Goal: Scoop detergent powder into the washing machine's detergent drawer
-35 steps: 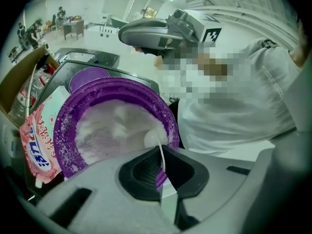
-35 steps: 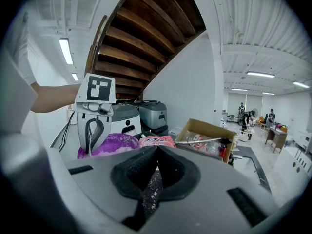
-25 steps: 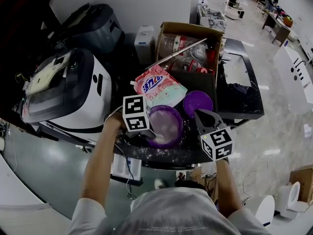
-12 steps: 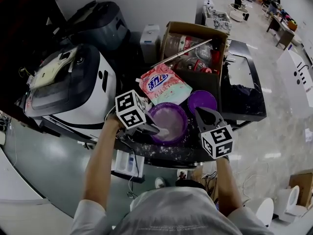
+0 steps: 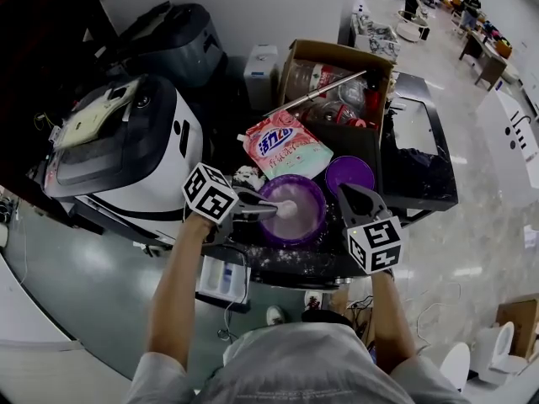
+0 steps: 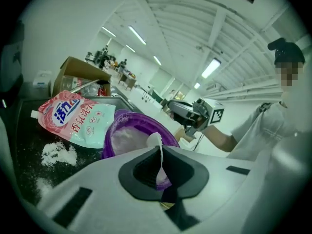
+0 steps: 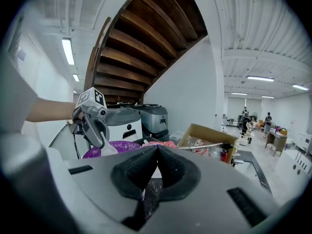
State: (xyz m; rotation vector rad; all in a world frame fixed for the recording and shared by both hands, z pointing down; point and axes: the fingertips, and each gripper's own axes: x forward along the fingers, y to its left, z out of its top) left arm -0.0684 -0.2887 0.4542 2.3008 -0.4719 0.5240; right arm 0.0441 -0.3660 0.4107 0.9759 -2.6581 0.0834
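Observation:
A purple bowl (image 5: 317,225) of white detergent powder stands on the black table top. My left gripper (image 5: 255,209) is at its left rim, shut on the handle of a small white scoop (image 5: 286,209) that hangs over the powder. In the left gripper view the scoop (image 6: 155,140) stands edge-on between the shut jaws, above the purple bowl (image 6: 127,130). A pink and white detergent bag (image 5: 282,146) lies behind the bowl. My right gripper (image 5: 347,194) hovers shut and holding nothing at the bowl's right. The white washing machine (image 5: 118,158) stands at the left; its drawer is not visible.
A purple lid (image 5: 349,173) lies right of the bag. An open cardboard box (image 5: 337,82) with bottles stands behind. Spilled powder (image 6: 58,152) dots the table in front of the bag. A dark grey machine (image 5: 173,45) stands behind the washing machine.
My left gripper has drawn back to the left and turned, lifting the scoop out of the powder to just above the bowl. The right gripper has stayed put.

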